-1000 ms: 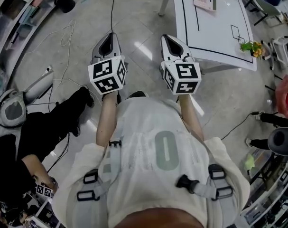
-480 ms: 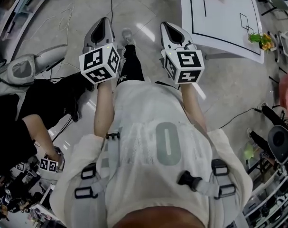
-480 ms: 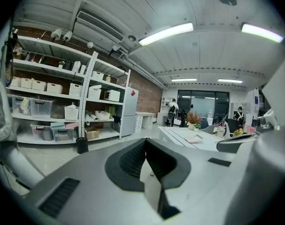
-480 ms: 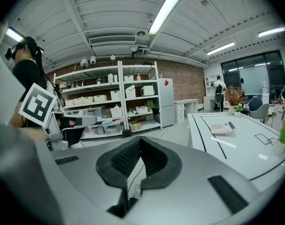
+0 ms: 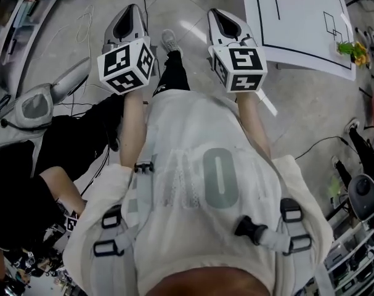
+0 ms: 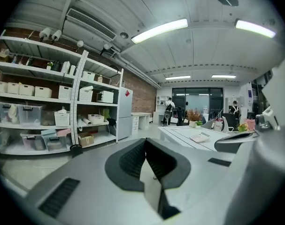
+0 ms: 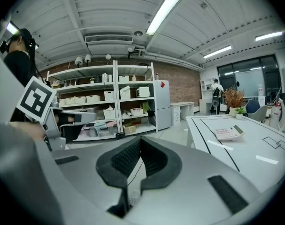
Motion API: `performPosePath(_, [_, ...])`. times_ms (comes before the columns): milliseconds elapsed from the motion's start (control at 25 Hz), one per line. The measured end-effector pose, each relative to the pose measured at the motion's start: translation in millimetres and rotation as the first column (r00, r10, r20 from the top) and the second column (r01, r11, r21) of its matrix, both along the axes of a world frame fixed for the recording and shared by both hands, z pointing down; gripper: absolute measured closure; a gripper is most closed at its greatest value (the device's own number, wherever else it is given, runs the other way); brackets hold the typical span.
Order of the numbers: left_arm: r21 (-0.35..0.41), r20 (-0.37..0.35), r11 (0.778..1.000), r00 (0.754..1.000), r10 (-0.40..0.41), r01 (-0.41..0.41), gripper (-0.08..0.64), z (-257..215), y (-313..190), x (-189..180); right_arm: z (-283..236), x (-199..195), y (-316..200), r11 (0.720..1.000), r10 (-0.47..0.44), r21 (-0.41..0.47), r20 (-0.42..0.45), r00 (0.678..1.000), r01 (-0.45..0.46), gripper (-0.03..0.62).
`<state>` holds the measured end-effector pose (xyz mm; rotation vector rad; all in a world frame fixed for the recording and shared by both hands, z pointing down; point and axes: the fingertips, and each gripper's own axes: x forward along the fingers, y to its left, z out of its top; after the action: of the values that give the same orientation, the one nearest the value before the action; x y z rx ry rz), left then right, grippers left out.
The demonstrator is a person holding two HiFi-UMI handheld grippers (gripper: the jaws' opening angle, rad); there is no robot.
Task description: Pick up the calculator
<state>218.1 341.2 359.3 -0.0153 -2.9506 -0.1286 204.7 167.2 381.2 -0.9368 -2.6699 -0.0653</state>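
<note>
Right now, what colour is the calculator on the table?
The calculator is pale pink; the right gripper view shows it best.

The calculator lies on the worktop, far and to the right. The left gripper and right gripper hang side by side over the floor, left of the worktop. Shelves stand far left.

A white desk marked with black lines is being shown at the upper right, and a small potted plant is being carried near its corner. The grey floor is being crossed by loose cables. A grey machine is being kept beside a person in black. Boxes are being stored on white shelving, and the room is being lit by a long ceiling lamp.
</note>
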Motion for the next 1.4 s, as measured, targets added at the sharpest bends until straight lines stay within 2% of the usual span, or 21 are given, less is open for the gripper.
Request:
performPosePath(360, [0.011, -0.073, 0.999, 0.997, -0.037, 0.037, 0.539, 34.2, 60.0, -75.4, 28.9, -79.4, 68.9, 0.998, -0.062, 0.027, -0.057, 0.996, 0.063, 0.584])
performPosePath(520, [-0.015, -0.053, 1.0, 0.998, -0.026, 0.025, 0.54, 25.3, 88.4, -140.1, 28.5, -140.9, 105.7, 0.994, -0.091, 0.051, -0.063, 0.994, 0.094, 0.584])
performPosePath(680, [-0.027, -0.035, 1.0, 0.999, 0.003, -0.004, 0.538, 12.4, 116.5, -212.0, 14.2, -212.3, 136.7, 0.993, -0.066, 0.097, -0.041, 0.997, 0.07, 0.584])
performPosePath(920, [-0.024, 0.016, 0.99, 0.99, 0.137, -0.136, 0.538, -3.8, 136.5, -315.5, 6.4, -306.2, 166.4, 0.995, 0.004, 0.101, -0.04, 0.999, 0.0, 0.584])
performPosePath(1040, [0.025, 0.009, 0.987, 0.987, 0.16, -0.16, 0.538, -1.2, 144.2, -350.2, 10.6, -332.3, 168.6, 0.993, 0.048, 0.109, -0.049, 0.998, -0.043, 0.584])
performPosePath(1120, [0.027, 0.004, 0.985, 0.985, 0.171, -0.171, 0.538, 1.0, 146.3, -366.1, 13.8, -343.9, 165.0, 0.991, 0.08, 0.116, -0.055, 0.995, -0.073, 0.584])
performPosePath(1280, [0.022, -0.024, 0.98, 0.98, 0.197, -0.196, 0.539, 9.5, 142.9, -384.7, 22.0, -357.2, 156.4, 0.981, 0.114, 0.167, -0.073, 0.991, -0.1, 0.584])
performPosePath(1400, [0.023, -0.043, 0.977, 0.976, 0.213, -0.212, 0.538, 16.5, 133.4, -393.3, 24.3, -363.6, 151.0, 0.983, 0.116, 0.153, -0.087, 0.989, -0.102, 0.584])
